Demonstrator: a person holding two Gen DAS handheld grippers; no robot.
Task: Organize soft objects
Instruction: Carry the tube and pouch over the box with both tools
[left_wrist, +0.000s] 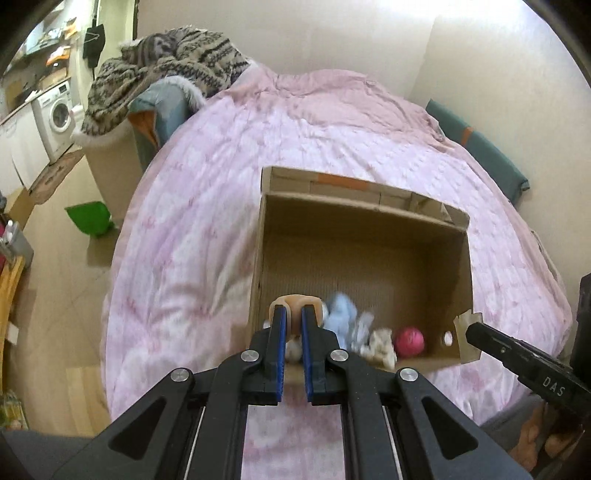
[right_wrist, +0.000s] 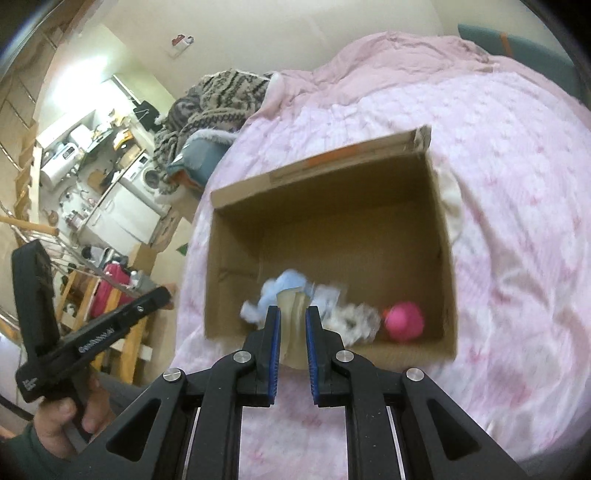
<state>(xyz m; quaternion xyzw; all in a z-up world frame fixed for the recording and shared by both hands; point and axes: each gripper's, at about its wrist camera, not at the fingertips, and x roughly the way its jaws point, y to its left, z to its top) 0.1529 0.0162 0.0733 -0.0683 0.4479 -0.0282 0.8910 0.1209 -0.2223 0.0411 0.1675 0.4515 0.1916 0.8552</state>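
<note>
Left gripper (left_wrist: 293, 314): jaws drawn in narrow, blue pads clamped on a tan, skin-coloured soft piece (left_wrist: 295, 303) that sticks out past the fingertips. Held above the near-left corner of the cardboard box (left_wrist: 365, 225). What the piece is cannot be told; it is blurred.

Right gripper (right_wrist: 291, 312): jaws likewise narrow, pads closed on a pale beige soft item (right_wrist: 293, 325) that hangs between the fingers, over the near wall of the box. In the left wrist view this gripper's black finger sits at the box's near-right corner, by a torn cardboard tab (left_wrist: 467, 321).

Person's left hand (right_wrist: 64, 421) grips the handle of the left tool, seen low left in the right wrist view, dark green sleeve below it.

Inside the box, along the near wall: a light blue plush (left_wrist: 341, 314), a white-and-grey fluffy toy (left_wrist: 382, 345) just beside it, then a pink ball (left_wrist: 409, 341) toward the near-right corner. The rest of the box floor is bare cardboard. Far flap stands up with an orange tape strip (left_wrist: 343, 181).

Box rests on a bed with a pink patterned quilt (left_wrist: 207, 221). A white cloth (right_wrist: 452, 206) lies against the box's right outer wall.

Farther: a striped brown-grey knit blanket (left_wrist: 177, 62) heaped at the far-left corner of the bed, over a teal cushion (left_wrist: 166, 110). On the floor left, a green dustpan-like item (left_wrist: 88, 218). Beyond, a white washing machine (left_wrist: 57, 114).
</note>
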